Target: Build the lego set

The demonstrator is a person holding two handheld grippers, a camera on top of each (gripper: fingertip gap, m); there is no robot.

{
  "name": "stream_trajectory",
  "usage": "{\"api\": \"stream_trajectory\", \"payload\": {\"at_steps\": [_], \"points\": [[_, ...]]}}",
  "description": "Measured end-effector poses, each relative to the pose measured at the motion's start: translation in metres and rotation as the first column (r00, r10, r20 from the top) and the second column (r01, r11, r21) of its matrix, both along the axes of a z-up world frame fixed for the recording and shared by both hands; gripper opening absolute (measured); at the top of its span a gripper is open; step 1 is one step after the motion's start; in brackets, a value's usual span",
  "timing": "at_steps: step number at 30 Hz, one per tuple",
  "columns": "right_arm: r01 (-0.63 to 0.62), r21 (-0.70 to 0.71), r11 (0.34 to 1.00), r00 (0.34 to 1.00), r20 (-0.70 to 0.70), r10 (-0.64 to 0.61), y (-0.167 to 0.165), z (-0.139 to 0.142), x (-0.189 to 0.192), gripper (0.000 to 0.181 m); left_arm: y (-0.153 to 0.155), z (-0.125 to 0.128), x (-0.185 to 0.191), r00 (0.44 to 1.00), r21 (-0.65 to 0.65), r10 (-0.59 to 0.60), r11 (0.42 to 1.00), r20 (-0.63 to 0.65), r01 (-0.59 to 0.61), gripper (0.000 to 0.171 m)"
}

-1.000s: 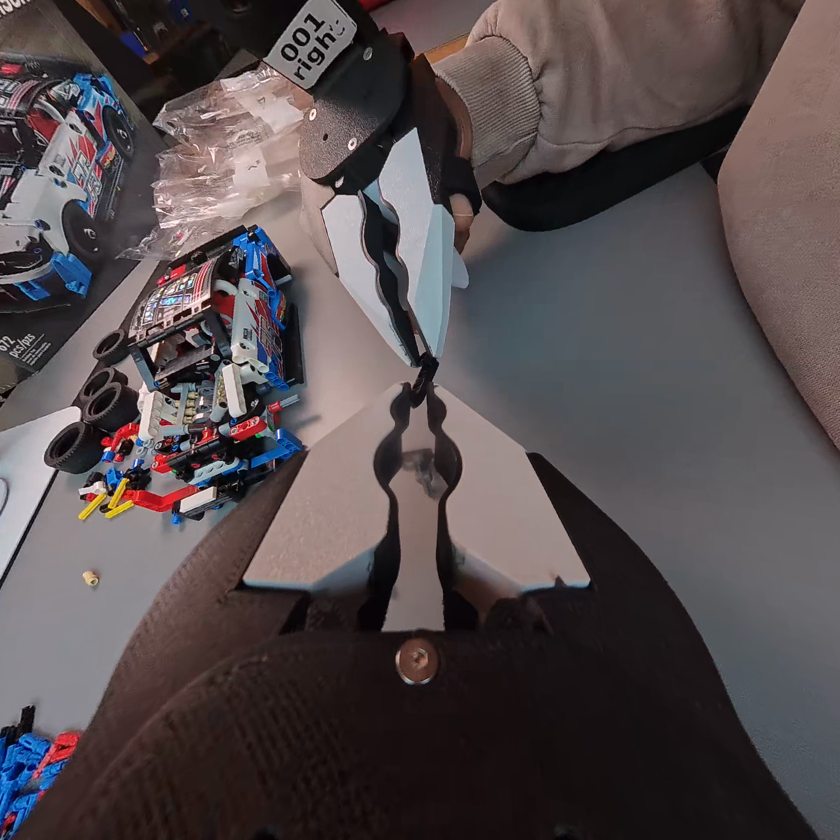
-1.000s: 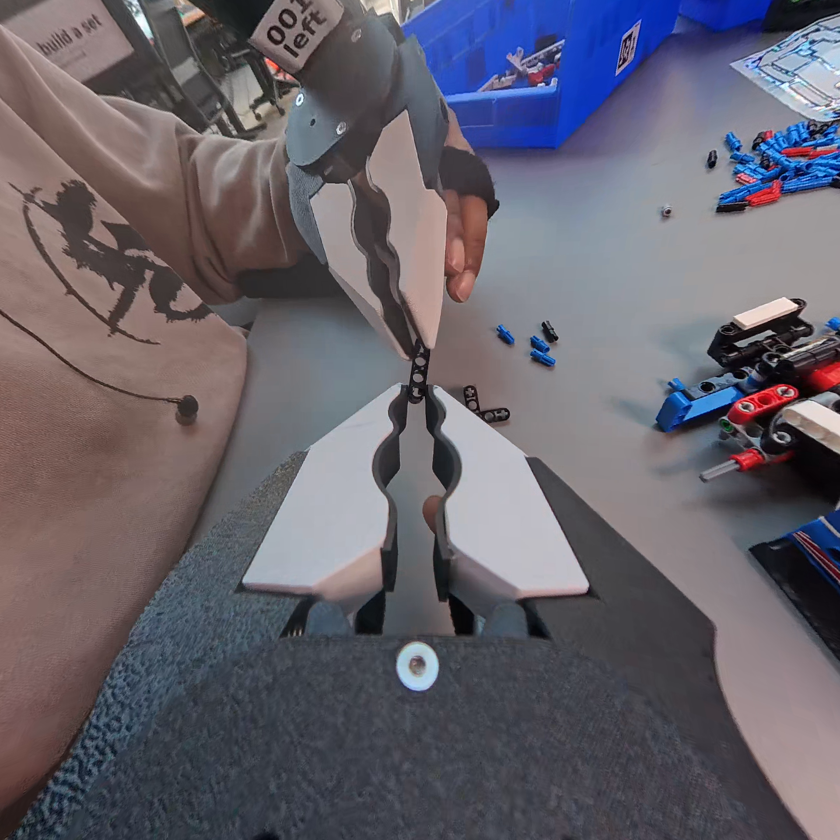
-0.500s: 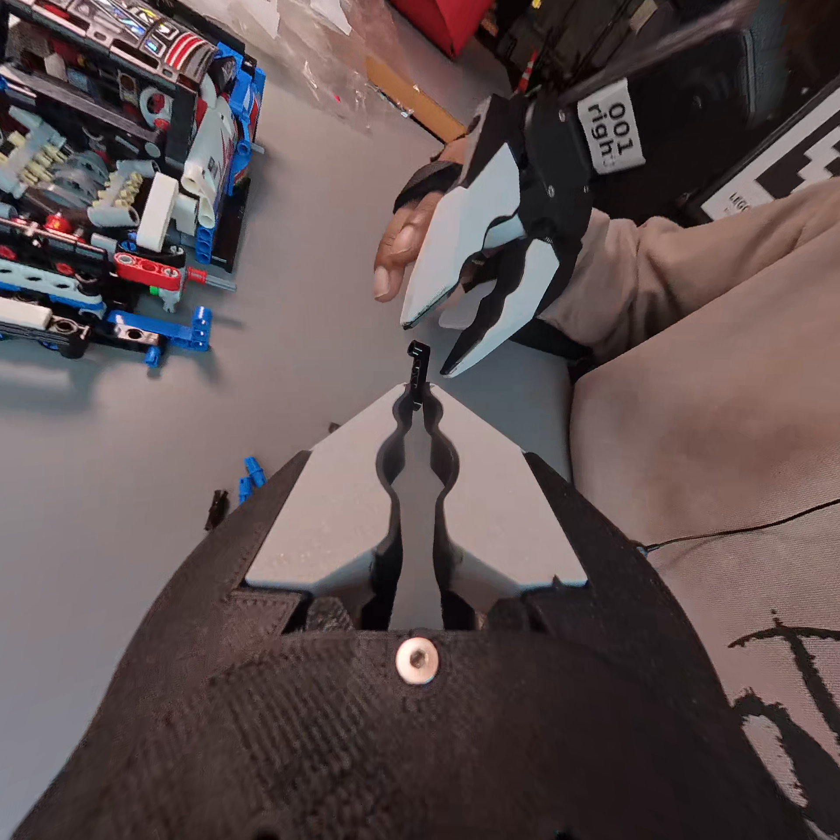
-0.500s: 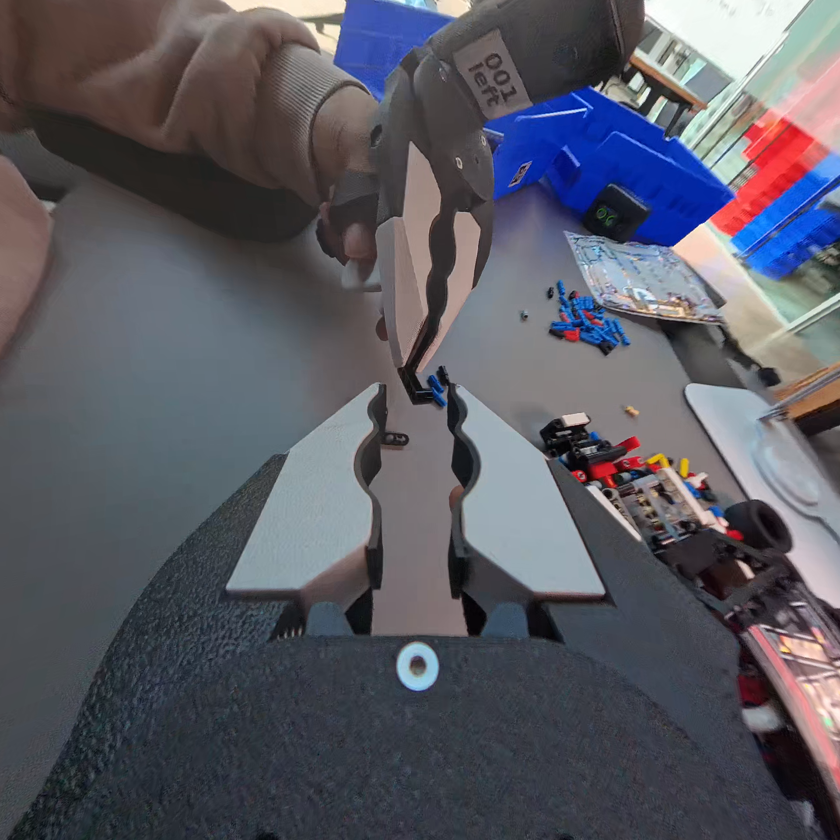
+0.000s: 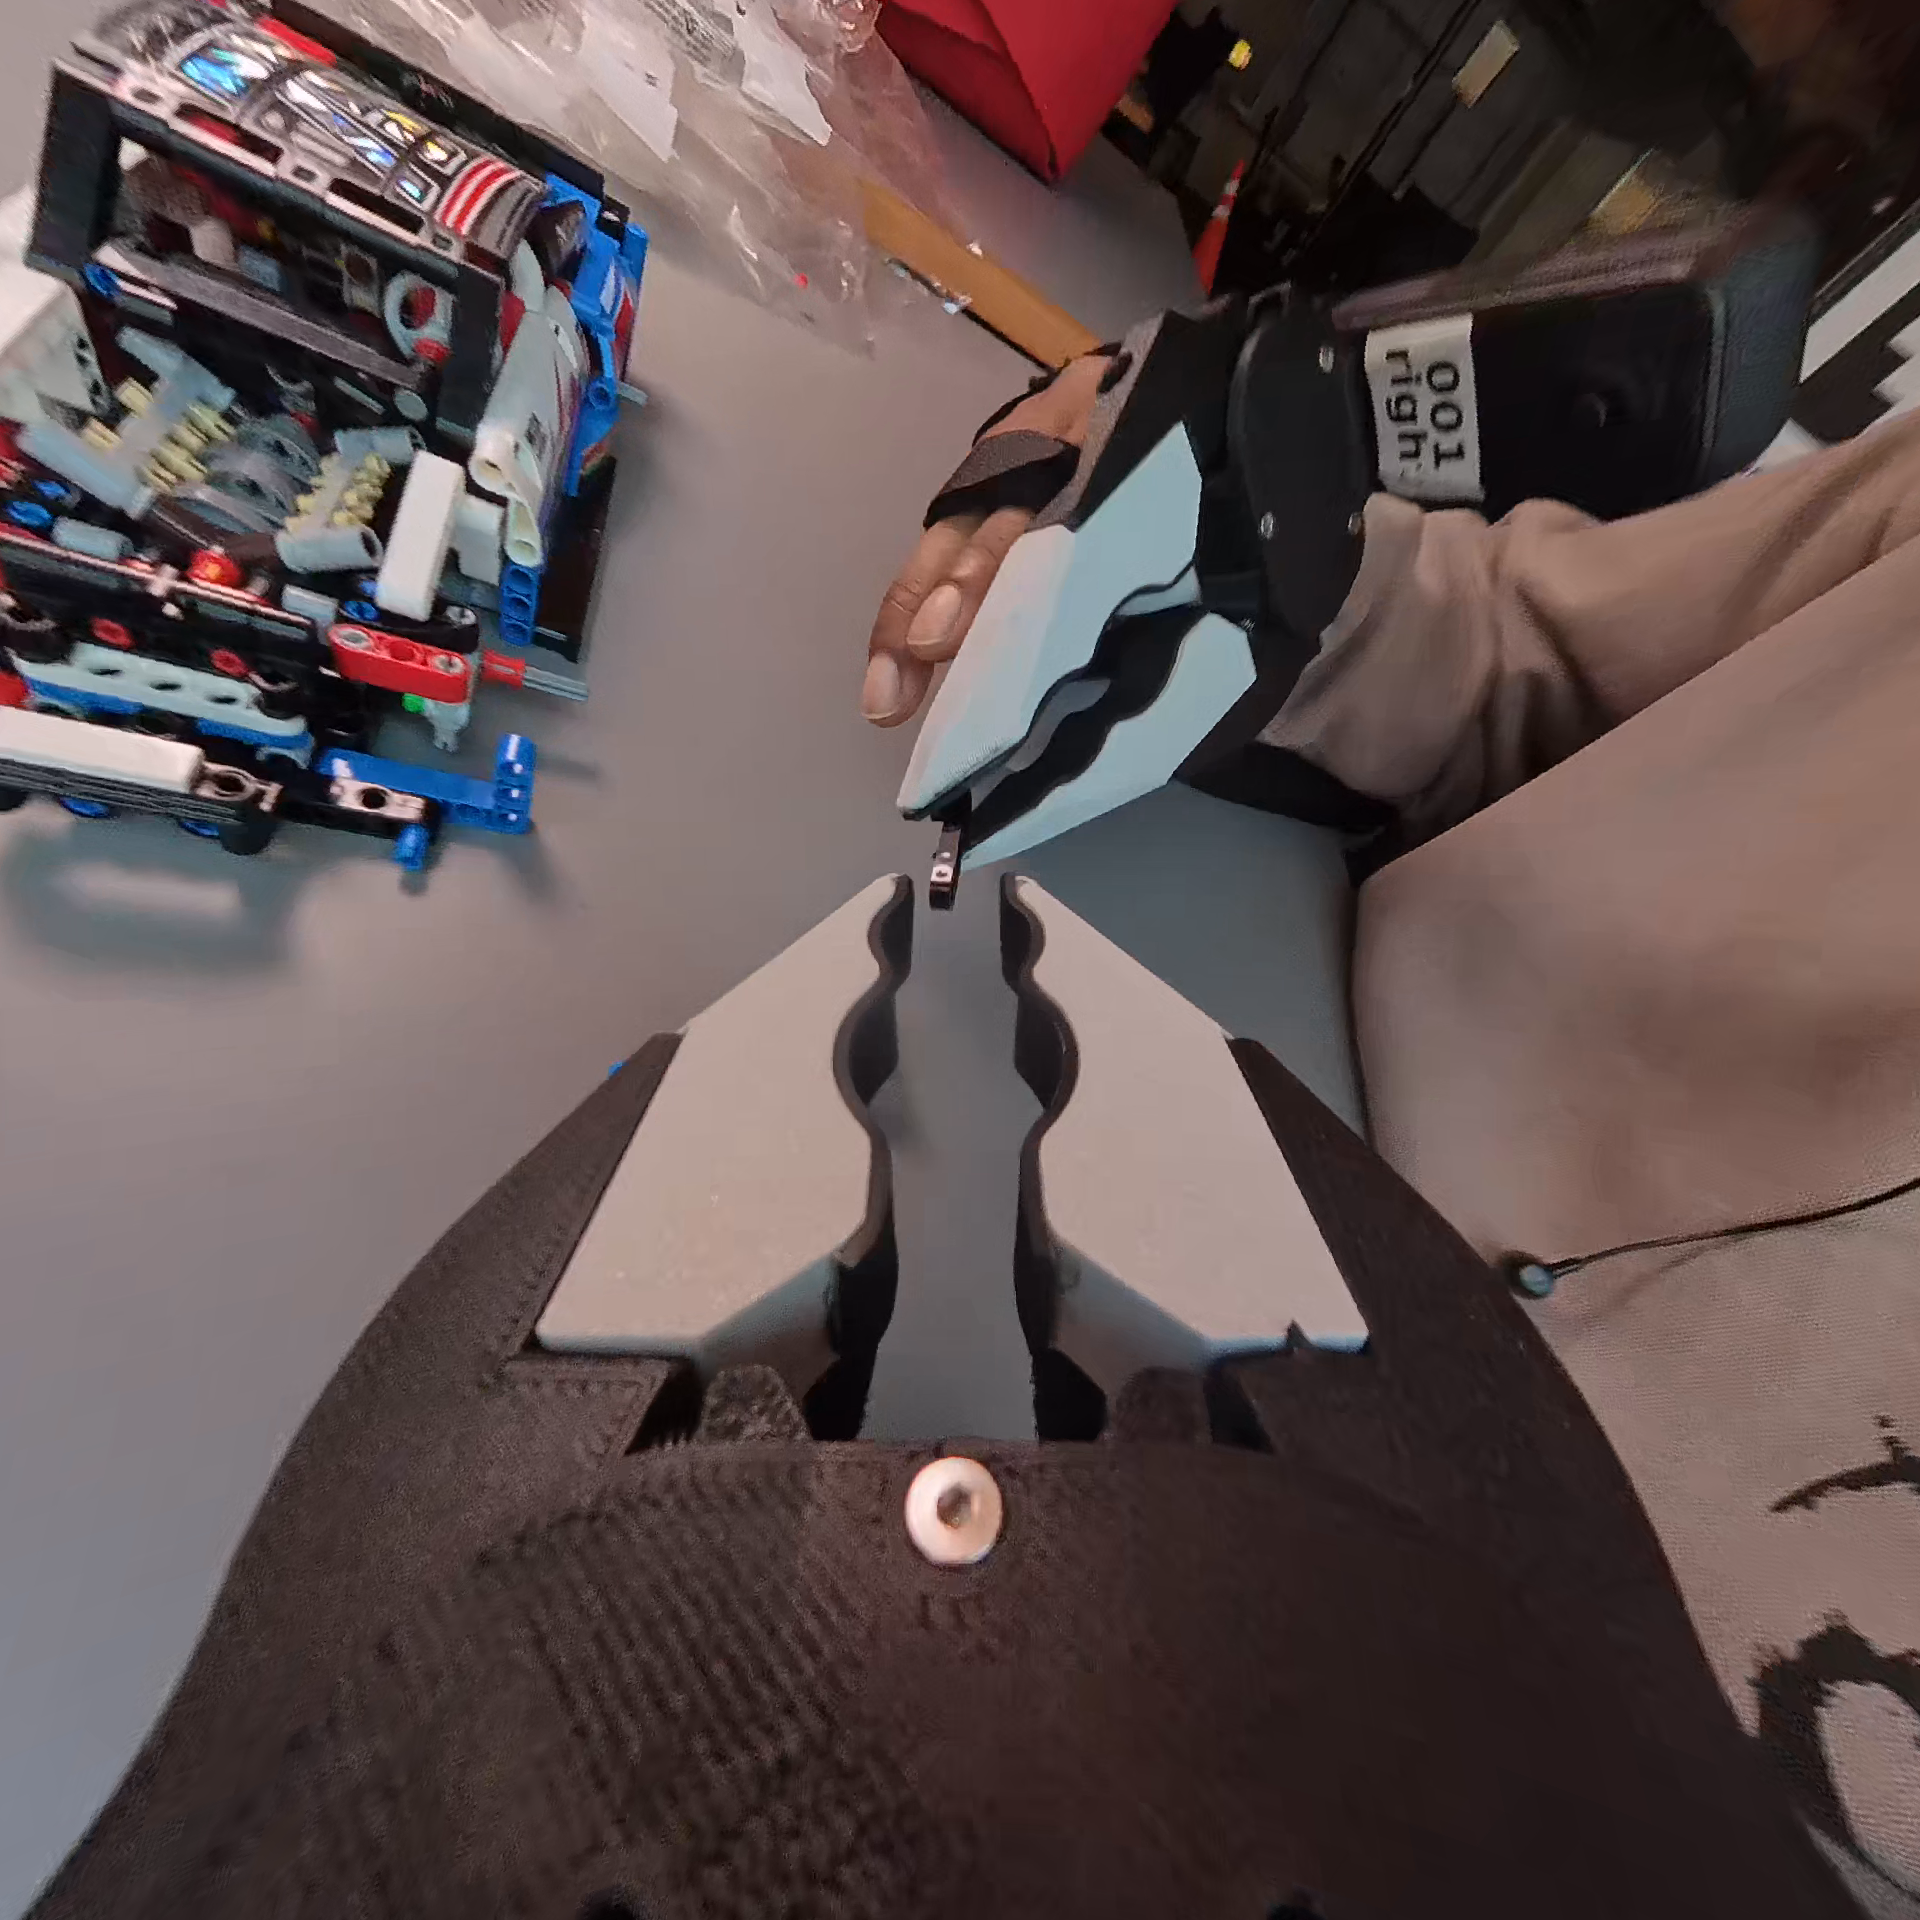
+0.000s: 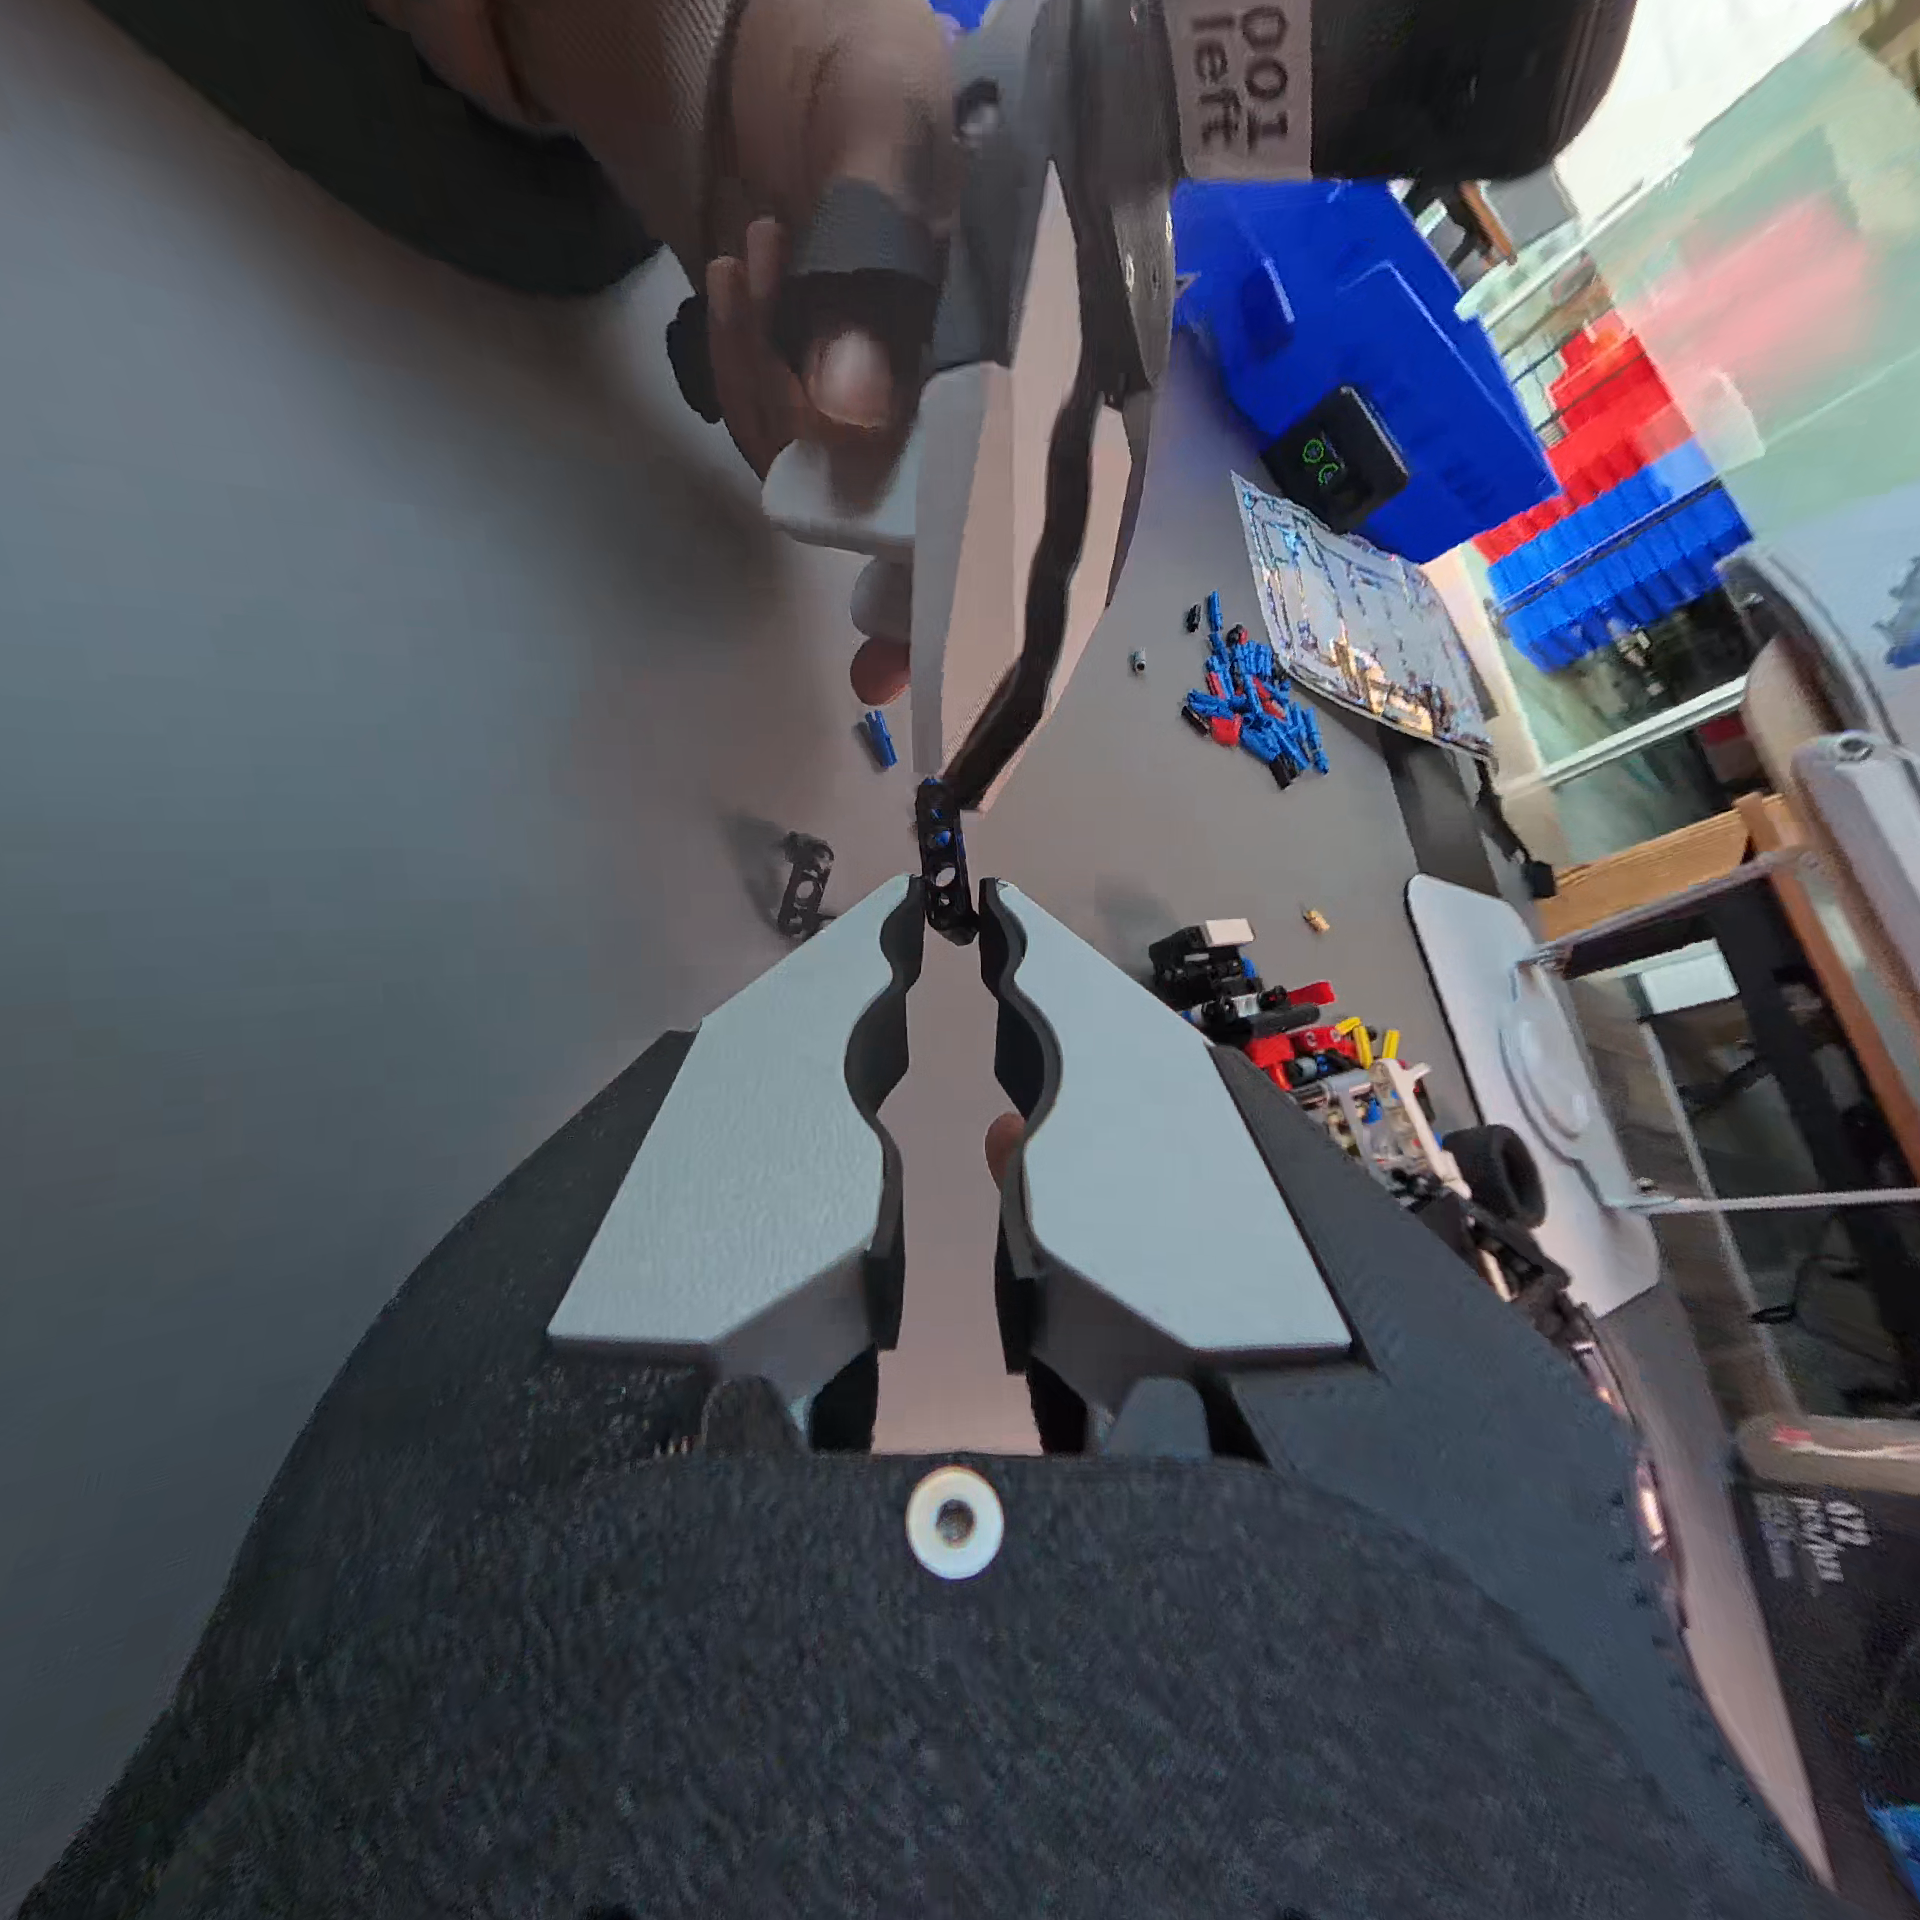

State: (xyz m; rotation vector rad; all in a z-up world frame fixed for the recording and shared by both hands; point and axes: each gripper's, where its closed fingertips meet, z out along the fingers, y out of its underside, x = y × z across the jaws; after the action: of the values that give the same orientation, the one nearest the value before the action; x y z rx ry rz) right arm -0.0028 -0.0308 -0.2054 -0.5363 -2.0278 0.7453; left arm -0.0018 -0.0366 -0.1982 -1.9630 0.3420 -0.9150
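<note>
Site, as I read it from my feeds: a workshop or lab-type workroom, not a home. Evidence: grey table (image 5: 727,468) carrying a half-built model car (image 5: 291,447) and a heap of small loose pins (image 6: 1252,712); stacked blue storage bins (image 6: 1351,343) and red bins (image 6: 1590,405) behind; a small black device with a lit green display (image 6: 1335,457); a wooden bench with metal frame (image 6: 1704,883); crumpled clear plastic bags (image 5: 727,125); dark equipment cases (image 5: 1403,125) beyond the table.
</note>
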Motion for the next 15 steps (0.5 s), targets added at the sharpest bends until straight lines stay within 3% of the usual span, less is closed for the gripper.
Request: {"api": "stream_trajectory", "payload": {"at_steps": [3,7,15], "points": [[0.041,-0.139,0.989,0.998,0.044,-0.035,0.011,0.001,-0.001,0.008,0.000,-0.014,-0.010,0.970,0.062,0.022,0.998,-0.242,-0.008,0.024],[0.088,-0.278,0.957,0.994,0.087,-0.066,0.021,0.007,-0.003,0.007,-0.005,-0.040,-0.011,0.879,0.046,-0.025,0.998,-0.476,0.053,0.027],[0.130,-0.392,0.911,0.983,0.168,-0.069,0.026,0.006,-0.002,0.007,-0.010,-0.058,-0.004,0.781,0.027,-0.079,0.992,-0.619,0.121,0.026]]}}
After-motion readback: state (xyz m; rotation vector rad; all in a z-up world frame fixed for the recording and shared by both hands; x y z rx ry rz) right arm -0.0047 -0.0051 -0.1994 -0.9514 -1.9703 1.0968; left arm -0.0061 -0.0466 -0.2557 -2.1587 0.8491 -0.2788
